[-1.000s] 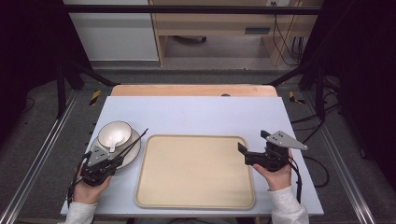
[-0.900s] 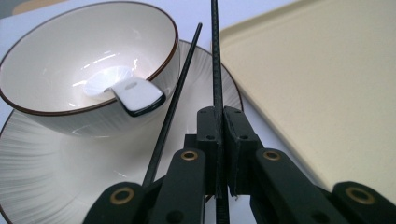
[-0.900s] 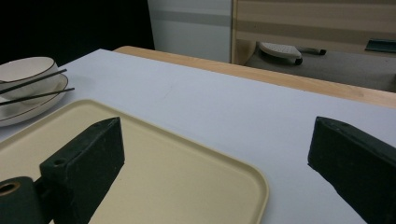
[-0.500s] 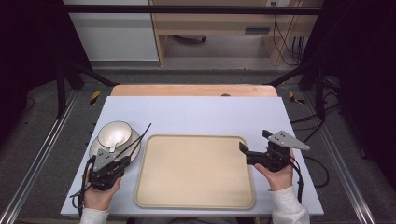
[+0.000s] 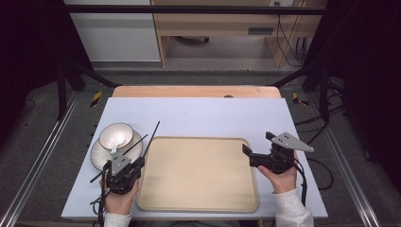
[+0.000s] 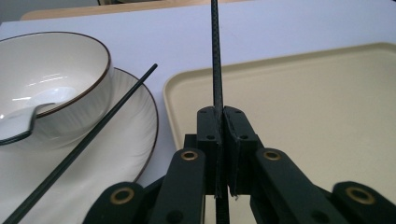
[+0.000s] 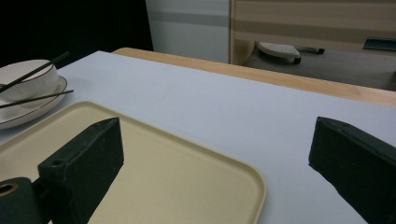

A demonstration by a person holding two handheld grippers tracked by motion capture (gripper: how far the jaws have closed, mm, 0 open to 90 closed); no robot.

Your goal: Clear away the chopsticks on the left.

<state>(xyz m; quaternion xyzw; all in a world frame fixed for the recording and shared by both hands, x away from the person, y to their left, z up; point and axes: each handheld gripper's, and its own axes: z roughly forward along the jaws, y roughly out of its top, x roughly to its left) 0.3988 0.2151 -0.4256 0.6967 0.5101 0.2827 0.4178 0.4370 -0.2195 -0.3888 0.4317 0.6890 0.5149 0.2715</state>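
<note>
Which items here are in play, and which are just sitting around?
In play: left gripper shut on one black chopstick; second chopstick across the plate; bowl; beige tray; right gripper, open.

Lying about: shoe on the floor; cables.

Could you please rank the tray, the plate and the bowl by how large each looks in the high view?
1. tray, by far the largest
2. plate, partly covered by the bowl
3. bowl, sitting on the plate within its rim
</note>
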